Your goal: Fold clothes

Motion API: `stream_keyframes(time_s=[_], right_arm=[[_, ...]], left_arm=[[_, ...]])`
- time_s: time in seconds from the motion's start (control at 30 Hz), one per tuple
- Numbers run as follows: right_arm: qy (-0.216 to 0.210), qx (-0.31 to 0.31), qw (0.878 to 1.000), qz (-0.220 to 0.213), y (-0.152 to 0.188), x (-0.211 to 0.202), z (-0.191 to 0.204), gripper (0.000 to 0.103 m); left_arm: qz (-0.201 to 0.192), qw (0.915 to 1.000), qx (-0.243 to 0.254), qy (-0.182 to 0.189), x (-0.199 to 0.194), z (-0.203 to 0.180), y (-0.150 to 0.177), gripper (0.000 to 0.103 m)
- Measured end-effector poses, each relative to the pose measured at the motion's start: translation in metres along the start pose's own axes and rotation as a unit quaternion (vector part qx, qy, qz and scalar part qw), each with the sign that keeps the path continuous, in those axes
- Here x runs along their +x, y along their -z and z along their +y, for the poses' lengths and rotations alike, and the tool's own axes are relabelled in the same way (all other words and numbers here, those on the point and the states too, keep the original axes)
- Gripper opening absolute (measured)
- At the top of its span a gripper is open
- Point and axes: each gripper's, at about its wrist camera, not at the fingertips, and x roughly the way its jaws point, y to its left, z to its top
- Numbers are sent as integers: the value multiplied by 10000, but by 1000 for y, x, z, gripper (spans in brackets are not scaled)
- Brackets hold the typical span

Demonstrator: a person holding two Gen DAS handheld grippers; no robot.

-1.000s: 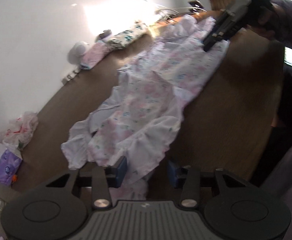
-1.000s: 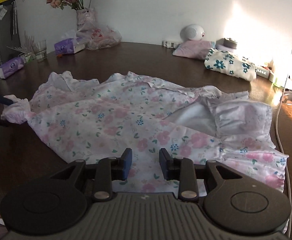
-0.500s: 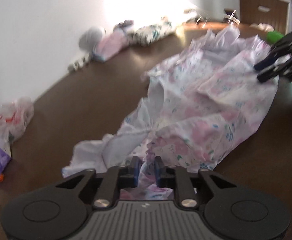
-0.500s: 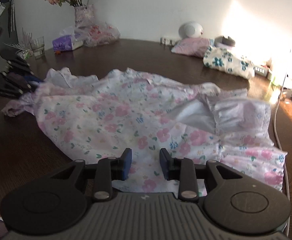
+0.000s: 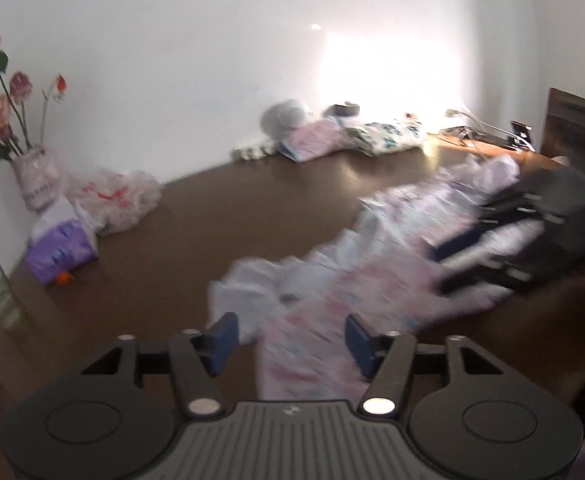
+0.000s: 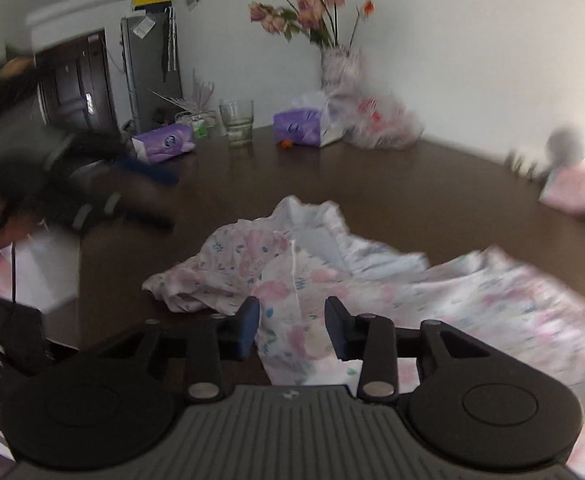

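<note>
Two blue-padded grippers hover over a thin floral garment [image 6: 372, 280] crumpled on the dark wooden table [image 5: 220, 208]. Left gripper [image 5: 290, 338] is opening, right gripper [image 6: 292, 326] parted (neither pinching cloth). Only the right view shows a glass [image 6: 237, 122] at eleven o'clock.

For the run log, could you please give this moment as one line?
left gripper: opening, over floral garment | right gripper: open, over garment | table

You're working at a dark brown wooden bench [image 5: 252, 200] set against a plain white wall [image 5: 172, 60], where a hard patch of light [image 5: 388, 68] burns out the paint. Behind you to the left stand a grey fridge [image 6: 150, 68] and a dark door [image 6: 72, 80] (both blurred in the right wrist view).
</note>
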Motion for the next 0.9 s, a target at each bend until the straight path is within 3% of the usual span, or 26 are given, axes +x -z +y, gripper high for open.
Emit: stream_keyframes(time_s=[0.1,0.13,0.2,0.23,0.27,0.4,0.43,0.47,0.53,0.6,0.63,0.67,0.73,0.83,0.9], right_arm=[[-622,715,9954,167,-2,14,-25,12],[-828,957,9917,222,-3,19,-33,7],[-1247,1505,9803,273,0,20,-52,4],[-1467,1748,9732,279,3,20,-61,3],[-1662,1974,9658,260,6,19,-69,3],[-2383,2769,9307,192,21,15,-97,2],[-2280,2773,9331,225,21,13,-99,2],[-2167,2759,9361,259,22,11,-100,2],[-1636,2181,9615,339,18,1,-86,2],[-693,1406,9872,296,13,-12,-62,5],[-271,1035,9942,140,10,-19,-49,5],[135,667,9977,-21,7,-26,-36,5],[281,222,9983,-466,2,-40,-15,5],[-23,-111,9981,-600,-3,-38,8,5],[107,-298,9987,-396,0,-19,16,5]], left_arm=[[456,9972,358,-481,21,-27,12,63],[568,9964,329,-533,27,-28,16,59],[652,9971,-30,-394,32,-20,22,34],[604,9971,-238,-407,32,-13,25,10],[547,9966,-434,-431,31,-7,27,2],[-20,9949,-709,-715,18,4,41,1],[-130,9938,-806,-751,15,6,44,1],[-155,9925,-854,-863,14,5,46,1],[-171,9899,-903,-1078,13,2,49,1],[-339,9861,-1052,-1240,6,-2,53,8],[-341,9839,-1222,-1262,2,-1,53,17],[-332,9810,-1412,-1285,-3,1,54,36],[-123,9663,-2186,-1352,-12,11,51,59],[-106,9326,-3350,-1337,-28,24,51,60],[-63,9095,-3911,-1406,-32,27,50,63]])
